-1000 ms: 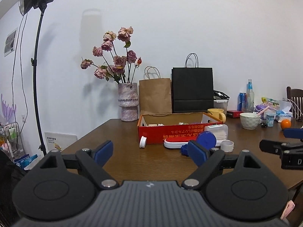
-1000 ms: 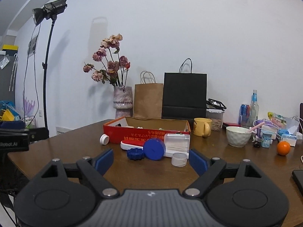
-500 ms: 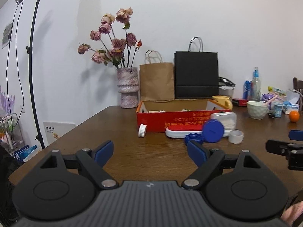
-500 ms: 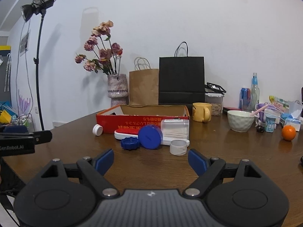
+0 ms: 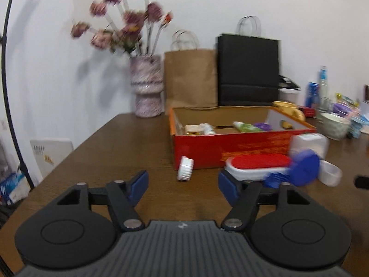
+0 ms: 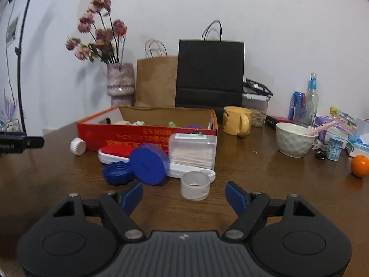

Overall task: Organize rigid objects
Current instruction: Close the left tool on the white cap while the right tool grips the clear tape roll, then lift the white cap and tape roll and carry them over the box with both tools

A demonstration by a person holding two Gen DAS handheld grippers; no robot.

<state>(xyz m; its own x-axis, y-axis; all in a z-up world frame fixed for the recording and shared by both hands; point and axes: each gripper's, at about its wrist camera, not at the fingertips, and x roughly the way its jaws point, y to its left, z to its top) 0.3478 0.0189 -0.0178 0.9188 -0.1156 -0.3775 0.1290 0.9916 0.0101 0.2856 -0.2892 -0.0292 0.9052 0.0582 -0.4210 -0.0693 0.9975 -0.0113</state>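
1. I judge this as the approach step: both my tongs are spread wide and carry nothing, the left tongs [image 5: 183, 182] and right tongs [image 6: 183, 194] low over the tabletop [image 6: 265, 184].
2. The loose pieces lie just before the red box [image 6: 147, 136]: a white cap [image 5: 185, 168], a blue lid [image 6: 148, 164] and a clear cup [image 6: 195, 185].
3. Next I would centre the right tongs on the cup and close gently.
4. The left view looks down into the box; the right view shows the orange [image 6: 359, 165].

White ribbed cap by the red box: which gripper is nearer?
Left. The white ribbed cap lies just ahead of the open left gripper; the open right gripper faces the translucent cup, cap far off left.
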